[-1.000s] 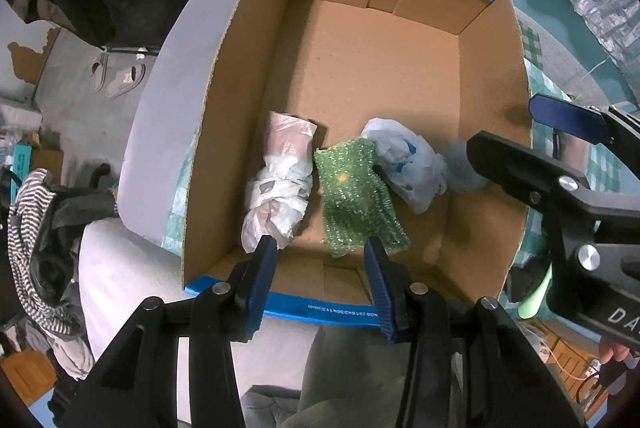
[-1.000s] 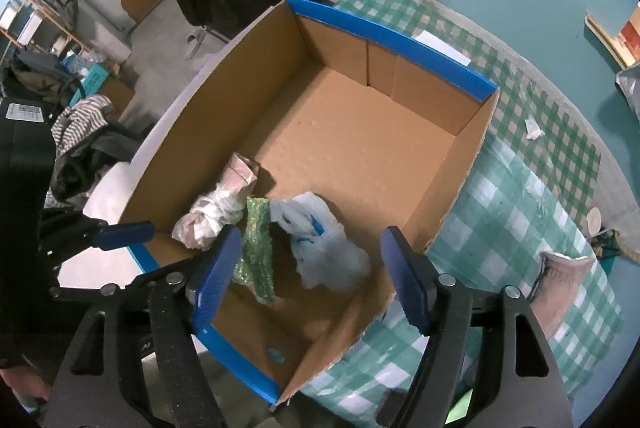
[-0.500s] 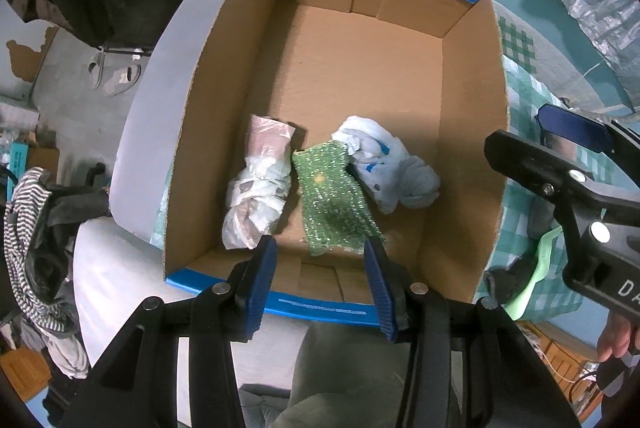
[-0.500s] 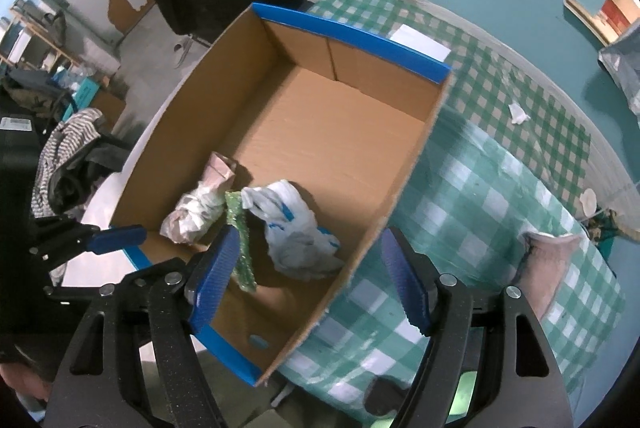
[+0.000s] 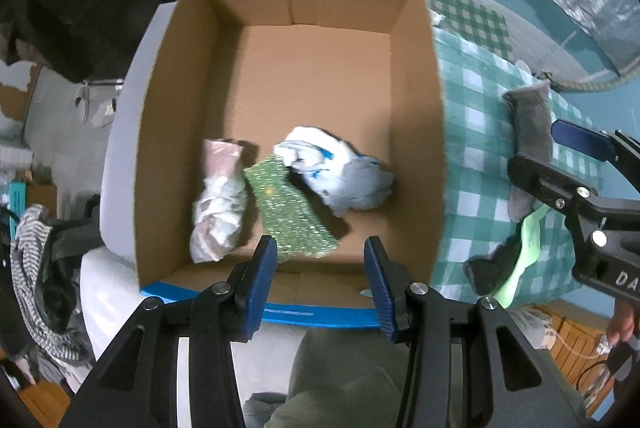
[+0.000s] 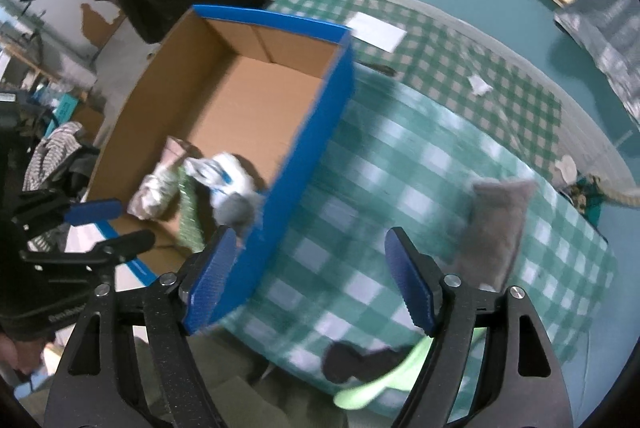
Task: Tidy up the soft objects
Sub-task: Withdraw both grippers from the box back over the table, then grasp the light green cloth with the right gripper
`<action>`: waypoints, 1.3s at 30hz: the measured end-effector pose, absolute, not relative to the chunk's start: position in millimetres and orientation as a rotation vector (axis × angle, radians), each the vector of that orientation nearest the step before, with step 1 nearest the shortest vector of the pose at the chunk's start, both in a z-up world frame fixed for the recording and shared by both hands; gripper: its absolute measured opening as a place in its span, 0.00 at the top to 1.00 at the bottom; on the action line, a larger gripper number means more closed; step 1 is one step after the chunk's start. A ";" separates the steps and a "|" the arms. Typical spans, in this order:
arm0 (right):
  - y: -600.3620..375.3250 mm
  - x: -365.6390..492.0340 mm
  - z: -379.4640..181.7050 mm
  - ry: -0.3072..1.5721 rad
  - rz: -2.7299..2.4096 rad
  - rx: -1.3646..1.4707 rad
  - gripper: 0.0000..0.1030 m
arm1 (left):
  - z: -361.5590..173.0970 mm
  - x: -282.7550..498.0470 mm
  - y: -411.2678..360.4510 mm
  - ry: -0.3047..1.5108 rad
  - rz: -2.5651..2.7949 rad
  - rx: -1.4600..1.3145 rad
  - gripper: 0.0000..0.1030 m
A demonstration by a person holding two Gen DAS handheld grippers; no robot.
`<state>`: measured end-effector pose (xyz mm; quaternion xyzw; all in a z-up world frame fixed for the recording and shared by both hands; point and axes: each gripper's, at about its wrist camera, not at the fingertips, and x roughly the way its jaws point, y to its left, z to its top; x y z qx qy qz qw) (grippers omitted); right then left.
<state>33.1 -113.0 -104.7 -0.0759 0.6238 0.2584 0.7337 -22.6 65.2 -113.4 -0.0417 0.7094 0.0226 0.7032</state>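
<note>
A cardboard box [image 5: 416, 76] with blue-taped rims holds a knotted white-pink bag [image 5: 218, 204], a green sparkly cloth [image 5: 290, 212] and a white-blue plastic bag [image 5: 340, 174]. My left gripper [image 5: 320, 280] is open and empty above the box's near rim. My right gripper [image 6: 316, 276] is open and empty over the checked tablecloth [image 6: 400, 156], right of the box [image 6: 320, 132]. A grey soft pouch [image 6: 494, 228] lies on the cloth just right of its right finger; it also shows in the left wrist view [image 5: 530, 120].
A black object [image 6: 356, 360] and a light green item [image 6: 392, 376] lie at the table's near edge. A white paper [image 6: 376, 30] and small scraps lie farther back. Striped clothing [image 5: 28, 264] hangs left of the box.
Both grippers have shifted to the right. The right gripper has left the box and now hangs over the tablecloth near the grey pouch. The items in the box have not moved.
</note>
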 end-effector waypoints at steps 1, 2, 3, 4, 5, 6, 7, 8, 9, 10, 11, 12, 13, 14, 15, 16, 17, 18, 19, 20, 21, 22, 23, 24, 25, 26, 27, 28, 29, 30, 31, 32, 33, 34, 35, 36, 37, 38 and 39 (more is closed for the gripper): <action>-120.4 32.5 -106.5 1.377 0.556 -0.161 0.24 | -113.5 -22.0 60.4 1.580 0.038 -0.085 0.55; -127.4 32.0 -108.2 1.384 0.542 -0.154 0.24 | -113.6 -21.5 56.7 1.583 0.030 -0.079 0.55; -131.6 31.6 -109.3 1.388 0.533 -0.148 0.24 | -113.8 -21.0 52.4 1.584 0.020 -0.070 0.55; -139.5 30.9 -111.6 1.398 0.518 -0.137 0.24 | -113.7 -20.5 46.9 1.584 0.010 -0.059 0.55; -145.2 29.9 -113.2 1.405 0.505 -0.128 0.24 | -113.6 -20.1 41.8 1.584 -0.001 -0.045 0.55; -150.6 29.1 -114.4 1.411 0.494 -0.121 0.24 | -113.6 -19.2 35.9 1.585 -0.013 -0.031 0.55; -158.1 27.0 -116.0 1.417 0.481 -0.110 0.24 | -113.7 -18.6 31.3 1.584 -0.024 -0.020 0.55; -163.5 25.5 -117.2 1.422 0.471 -0.101 0.24 | -113.5 -18.2 27.5 1.584 -0.033 -0.011 0.55; -167.1 24.4 -117.8 1.425 0.465 -0.096 0.24 | -113.4 -18.0 22.7 1.583 -0.045 0.000 0.55; -173.9 21.5 -119.5 1.432 0.452 -0.087 0.24 | -113.4 -18.0 17.5 1.582 -0.057 0.011 0.55; -177.4 19.9 -120.6 1.436 0.445 -0.083 0.24 | -113.5 -17.9 11.3 1.582 -0.071 0.023 0.55; -183.2 17.9 -122.0 1.443 0.435 -0.078 0.24 | -113.6 -18.2 6.8 1.583 -0.081 0.031 0.55; -190.1 15.1 -125.3 1.455 0.421 -0.073 0.24 | -113.9 -18.2 0.8 1.584 -0.095 0.040 0.55; -194.3 13.9 -127.4 1.461 0.413 -0.071 0.24 | -114.3 -18.5 -5.6 1.585 -0.109 0.051 0.55; -199.6 11.9 -130.6 1.471 0.399 -0.066 0.24 | -114.5 -18.9 -11.4 1.585 -0.122 0.060 0.55; -206.4 9.5 -134.6 1.482 0.382 -0.059 0.24 | -114.6 -19.8 -16.9 1.584 -0.132 0.066 0.55; -212.8 7.1 -138.7 1.493 0.366 -0.053 0.24 | -115.1 -20.2 -22.4 1.585 -0.143 0.075 0.55; -218.5 5.1 -142.3 1.501 0.353 -0.047 0.24 | -115.5 -20.5 -26.4 1.585 -0.151 0.083 0.55; -222.1 4.0 -145.0 1.507 0.344 -0.043 0.24 | -115.9 -21.0 -32.3 1.584 -0.162 0.095 0.55; -228.8 1.8 -150.1 1.518 0.327 -0.034 0.24 | -115.8 -20.6 -36.2 1.584 -0.169 0.104 0.55; -233.4 0.2 -153.7 1.527 0.313 -0.028 0.24 | -115.6 -20.7 -41.0 1.581 -0.178 0.118 0.55; -236.9 -0.8 -156.7 1.532 0.304 -0.024 0.24 | -115.7 -21.5 -43.7 1.578 -0.184 0.127 0.55; -241.1 -2.8 -161.1 1.542 0.290 -0.018 0.24 | -115.9 -22.1 -47.3 1.577 -0.192 0.137 0.55; -243.2 -4.2 -164.1 1.548 0.282 -0.014 0.24 | -116.0 -21.9 -50.6 1.577 -0.199 0.146 0.55; -246.0 -5.9 -168.1 1.555 0.274 -0.008 0.24 | -116.0 -22.6 -52.4 1.576 -0.204 0.151 0.55; -248.3 -7.4 -172.6 1.564 0.264 -0.005 0.24 | -116.3 -23.1 -54.3 1.575 -0.209 0.157 0.55; -251.0 -9.1 -178.0 1.572 0.254 0.000 0.24 | -117.2 -23.2 -56.1 1.576 -0.211 0.163 0.55; -252.3 -10.1 -181.8 1.577 0.247 0.005 0.24 | -118.2 -23.1 -58.4 1.577 -0.215 0.173 0.55; -253.7 -11.1 -186.1 1.584 0.238 0.012 0.24 | -118.8 -23.0 -59.5 1.577 -0.217 0.179 0.55; -255.1 -11.9 -190.1 1.588 0.228 0.018 0.24 | -119.3 -22.9 -61.1 1.577 -0.219 0.186 0.55; -257.1 -12.7 -195.3 1.593 0.216 0.026 0.24 | -119.7 -23.3 -62.8 1.577 -0.224 0.196 0.55; -258.6 -13.8 -198.7 1.594 0.211 0.033 0.25 | -120.0 -23.3 -64.2 1.576 -0.226 0.202 0.55; -260.0 -14.2 -202.6 1.597 0.203 0.042 0.25 | -120.0 -23.5 -64.9 1.574 -0.228 0.208 0.55; -260.9 -14.4 -206.9 1.601 0.195 0.048 0.25 | -120.4 -23.6 -66.3 1.573 -0.231 0.214 0.55; -261.8 -14.5 -210.8 1.606 0.189 0.054 0.25 | -121.2 -23.6 -67.6 1.575 -0.232 0.220 0.55; -262.6 -14.9 -215.4 1.614 0.183 0.059 0.25 | -122.0 -23.5 -68.5 1.577 -0.233 0.222 0.55; -262.6 -15.0 -218.4 1.620 0.176 0.063 0.25 | -122.5 -23.6 -69.7 1.579 -0.235 0.223 0.55; -262.3 -15.2 -220.2 1.623 0.174 0.065 0.25 | -122.8 -23.5 -70.7 1.579 -0.236 0.223 0.55; -262.0 -15.4 -222.2 1.627 0.173 0.067 0.25 | -123.3 -23.5 -71.4 1.580 -0.236 0.224 0.55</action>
